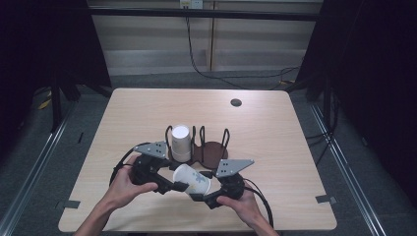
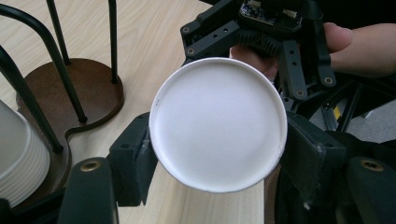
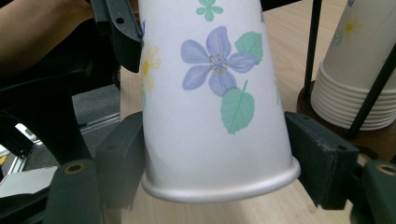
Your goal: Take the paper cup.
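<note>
Near the bench's (image 1: 275, 128) front edge, both tools pinch one flowered paper cup (image 1: 193, 180) lying sideways above the surface: the left tool (image 1: 181, 186) grips its base, the right tool (image 1: 196, 196) its rim end. Behind stands a wire rack (image 1: 206, 147) holding stacked cups (image 1: 180, 142).

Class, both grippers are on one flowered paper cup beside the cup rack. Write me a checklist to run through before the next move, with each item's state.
1. Left gripper grips the paper cup near its base: ok.
2. Right gripper grips the cup near its rim: ok.
3. Cup uncrushed: ok; its base looks round.
4. Rack has a free bay beside the cup stack: ok.
5. Single cup, not two nested: cannot tell.
</note>
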A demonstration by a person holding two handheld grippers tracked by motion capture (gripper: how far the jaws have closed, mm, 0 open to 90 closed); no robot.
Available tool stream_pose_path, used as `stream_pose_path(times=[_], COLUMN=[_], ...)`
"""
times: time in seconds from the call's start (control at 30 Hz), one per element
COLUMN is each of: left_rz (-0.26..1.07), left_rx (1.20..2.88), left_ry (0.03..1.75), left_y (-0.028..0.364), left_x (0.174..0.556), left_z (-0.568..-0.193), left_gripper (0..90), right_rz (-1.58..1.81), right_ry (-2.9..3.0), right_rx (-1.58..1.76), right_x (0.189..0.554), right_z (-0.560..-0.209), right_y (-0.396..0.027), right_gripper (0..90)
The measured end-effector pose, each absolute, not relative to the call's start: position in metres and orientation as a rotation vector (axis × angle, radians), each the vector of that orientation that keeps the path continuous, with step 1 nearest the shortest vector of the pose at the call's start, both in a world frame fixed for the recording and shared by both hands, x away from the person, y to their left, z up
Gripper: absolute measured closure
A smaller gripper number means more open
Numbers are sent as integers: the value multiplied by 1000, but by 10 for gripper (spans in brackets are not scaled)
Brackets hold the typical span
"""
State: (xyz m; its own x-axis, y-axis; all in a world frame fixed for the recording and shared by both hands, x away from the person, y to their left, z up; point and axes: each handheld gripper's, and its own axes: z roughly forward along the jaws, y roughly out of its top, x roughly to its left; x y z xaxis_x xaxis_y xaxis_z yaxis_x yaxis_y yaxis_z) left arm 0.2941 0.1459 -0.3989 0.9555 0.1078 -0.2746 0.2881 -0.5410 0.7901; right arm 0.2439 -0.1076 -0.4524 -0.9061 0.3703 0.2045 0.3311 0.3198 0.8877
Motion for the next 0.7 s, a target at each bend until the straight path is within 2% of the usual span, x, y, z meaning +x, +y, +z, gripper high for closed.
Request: stream_pose_path(times=[0.1, 0.3, 0.43, 0.5, 0.7], left_rz=[-227, -194, -160, -156, -141], left_rx=[2151, 2161, 2171, 2166, 2181], left_ry=[279, 277, 283, 279, 282], left_y=[146, 148, 150, 152, 155], left_x=[294, 295, 294, 293, 292], left_z=[-399, -399, -402, -402, -402], left_gripper=[254, 206, 205, 232, 211], right_rz=[1685, 1680, 1660, 1652, 1658], right_ry=[2518, 2518, 2537, 2544, 2533], right_rx=[680, 699, 715, 719, 733], right_x=[244, 245, 245, 245, 246], right_z=[-452, -452, -455, -455, -454], right_y=[-108, -110, -109, -110, -113], right_gripper=[256, 260, 260, 260, 264])
